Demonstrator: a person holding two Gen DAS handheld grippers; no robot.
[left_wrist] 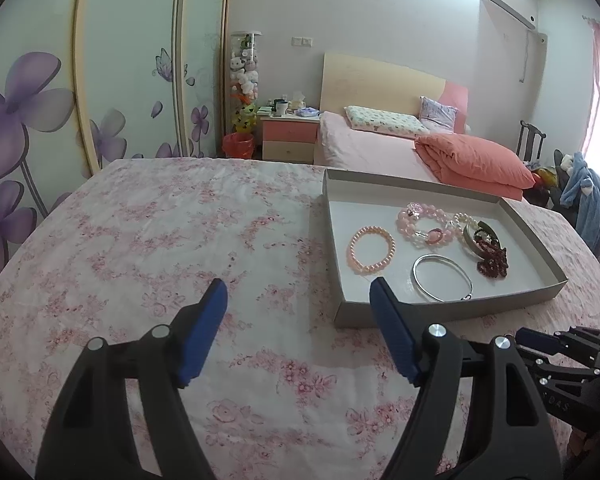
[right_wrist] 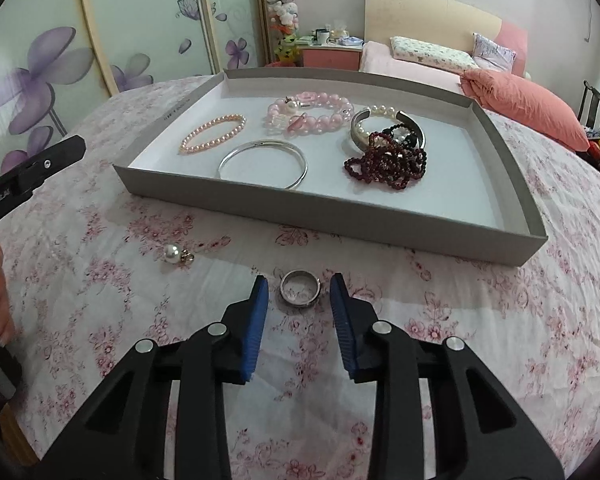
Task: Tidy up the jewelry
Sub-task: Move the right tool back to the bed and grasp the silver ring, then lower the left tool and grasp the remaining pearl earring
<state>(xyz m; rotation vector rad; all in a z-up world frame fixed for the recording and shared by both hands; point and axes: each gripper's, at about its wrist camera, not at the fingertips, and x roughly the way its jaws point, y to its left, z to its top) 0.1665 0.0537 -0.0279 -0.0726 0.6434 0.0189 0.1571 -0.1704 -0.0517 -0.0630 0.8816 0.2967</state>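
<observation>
A bedroom, with a floral pink cloth (right_wrist: 100, 280) over the work surface and two hand-held grippers above it.

Nearest, the right gripper (right_wrist: 299, 280) points down at the cloth, its blue-padded jaws partly open on either side of a silver ring (right_wrist: 299, 288) lying flat; the pads do not press on it. The left gripper (left_wrist: 298, 286) hangs with its jaws wide apart and nothing between them, over bare cloth just beside the near corner of the grey tray (left_wrist: 440, 312). A pearl pendant (right_wrist: 174, 255) lies loose on the cloth to the left of the ring. Beyond, the tray holds a pink pearl bracelet (right_wrist: 212, 134), a silver bangle (right_wrist: 263, 164), dark red beads (right_wrist: 388, 168) and chunky pink beads (right_wrist: 308, 116).
</observation>
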